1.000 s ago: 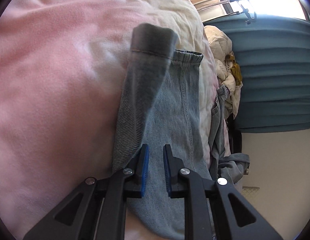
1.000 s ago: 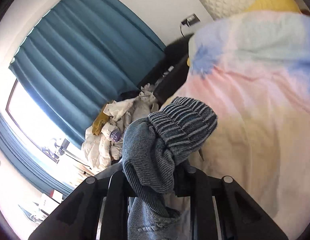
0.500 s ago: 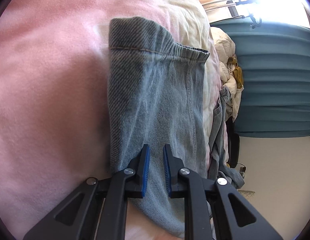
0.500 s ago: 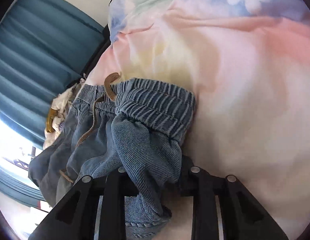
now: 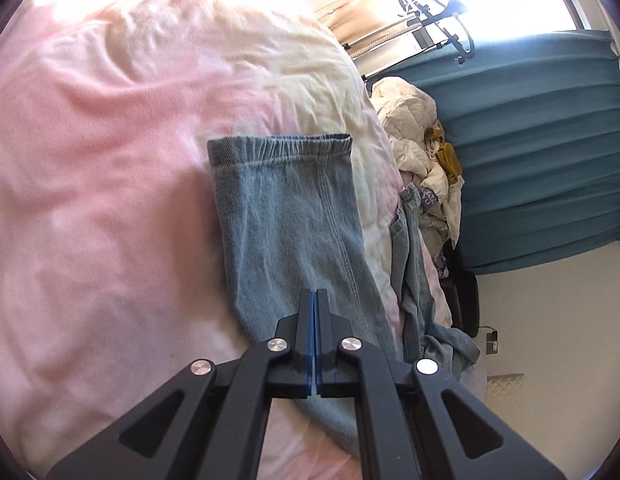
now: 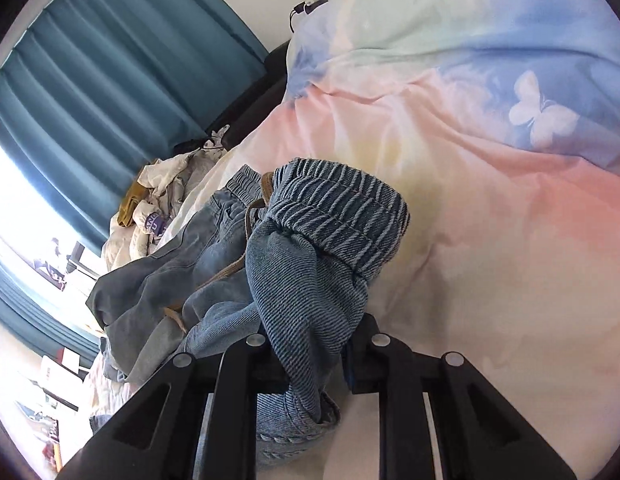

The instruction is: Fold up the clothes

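A pair of light blue denim trousers lies on the pastel bedspread. In the left wrist view one trouser leg (image 5: 293, 216) lies flat, its elastic cuff at the far end. My left gripper (image 5: 314, 300) is shut with its blue pads together, just above the leg, holding nothing. In the right wrist view the elastic waistband (image 6: 334, 216) with a brown drawstring (image 6: 245, 256) is bunched up. My right gripper (image 6: 314, 364) is shut on a fold of the trousers (image 6: 305, 320) near the waistband.
The bed carries a pink, yellow and blue bedspread (image 6: 490, 200) with a white butterfly print. A heap of cream clothes (image 5: 418, 160) lies past the bed edge. Teal curtains (image 5: 542, 160) hang beside a bright window. A pillow shows at the head of the bed.
My left gripper has closed from slightly open to fully shut, and the trouser leg now lies flat, unfolded. The right gripper has lifted the bunched waistband a little.
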A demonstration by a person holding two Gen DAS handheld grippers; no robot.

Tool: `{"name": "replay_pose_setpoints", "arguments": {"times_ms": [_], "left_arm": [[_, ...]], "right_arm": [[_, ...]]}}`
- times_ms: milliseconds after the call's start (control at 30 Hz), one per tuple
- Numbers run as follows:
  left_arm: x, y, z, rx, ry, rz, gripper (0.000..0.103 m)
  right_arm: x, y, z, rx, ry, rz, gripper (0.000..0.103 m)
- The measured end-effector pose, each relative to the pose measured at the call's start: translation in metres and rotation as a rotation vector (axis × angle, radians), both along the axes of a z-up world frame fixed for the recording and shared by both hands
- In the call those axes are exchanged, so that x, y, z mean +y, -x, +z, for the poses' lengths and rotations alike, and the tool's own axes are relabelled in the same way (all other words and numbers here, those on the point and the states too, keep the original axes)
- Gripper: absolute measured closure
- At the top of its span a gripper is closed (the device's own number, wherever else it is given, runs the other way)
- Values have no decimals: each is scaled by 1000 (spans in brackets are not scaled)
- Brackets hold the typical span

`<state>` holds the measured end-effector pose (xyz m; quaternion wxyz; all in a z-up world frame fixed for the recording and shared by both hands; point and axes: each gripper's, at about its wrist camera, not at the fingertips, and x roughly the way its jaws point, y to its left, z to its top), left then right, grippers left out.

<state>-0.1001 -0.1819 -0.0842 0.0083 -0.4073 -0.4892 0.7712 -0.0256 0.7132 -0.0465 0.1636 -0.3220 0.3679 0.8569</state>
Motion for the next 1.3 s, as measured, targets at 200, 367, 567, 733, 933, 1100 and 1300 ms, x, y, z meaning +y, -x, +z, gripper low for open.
{"name": "replay_pose_setpoints", "arguments": {"times_ms": [200,367,567,733,933,1100,1300], "left_arm": [[10,-1,-20,-101,-57,-33,95],[-1,-3,-31,-155,-27,73,58],[-4,9,-48,-160,-95,76,55],[-7,21,-54,-117,-169,56,55],[-23,32,-45,-62,-114,87,56],[-16,43,-34,19,-25,58,65],[-13,56,-36,18,20,54,87]], "right_arm": [[-12,-27,-14,-118,45,19,78],[-39,-59,3,-133,32,42,60],[-108,-38,47,-42,-1,125,53],[-180,-9,74,35,-14,200,52],[-292,39,64,101,14,315,52],[-345,68,16,-41,-12,420,52],[-353,83,-4,-140,-113,402,52]]}}
